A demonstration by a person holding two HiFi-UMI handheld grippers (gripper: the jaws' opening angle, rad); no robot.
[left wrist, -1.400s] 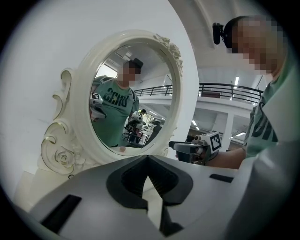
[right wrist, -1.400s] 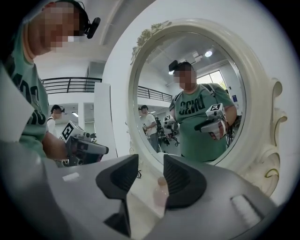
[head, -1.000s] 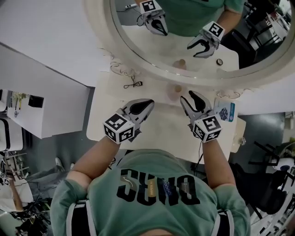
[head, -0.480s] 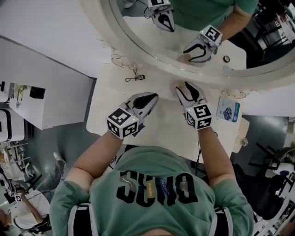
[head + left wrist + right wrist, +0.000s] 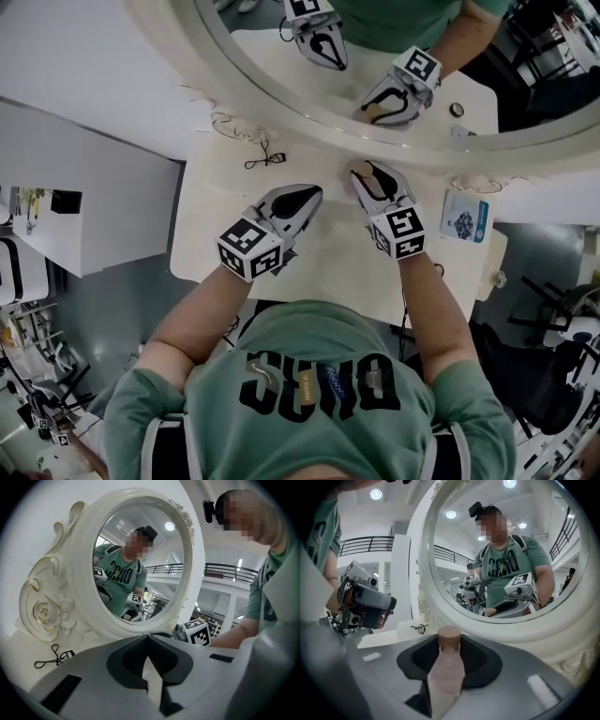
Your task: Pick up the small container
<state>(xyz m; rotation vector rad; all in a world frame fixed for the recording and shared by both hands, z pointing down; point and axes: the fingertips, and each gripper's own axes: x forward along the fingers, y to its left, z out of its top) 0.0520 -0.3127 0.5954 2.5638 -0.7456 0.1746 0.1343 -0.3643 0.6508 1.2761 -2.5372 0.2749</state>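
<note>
Item 1, far left of the left fingers: a black eyelash curler (image 5: 262,157), lying on the cream table (image 5: 211,246) near the foot of the ornate white mirror (image 5: 51,597).

Item 2: left gripper (image 5: 312,193), held low over the table. Its jaws are clenched tip to tip with nothing between them, and they point toward the mirror frame.

Item 3: right gripper (image 5: 368,176), just beside the left gripper's fingers (the two marker cubes sit apart). Its jaws have just been closing.

Item 4: small container (image 5: 449,663), a pale pink bottle with a brown cap. It stands upright between the right fingers, cap above the dark pads. The pads appear to press on both its sides, though the wide-angle view leaves the contact hard to confirm.

Item 5, right of the right fingers and well apart: a blue and white packet (image 5: 464,217), flat near the table's edge.
</note>
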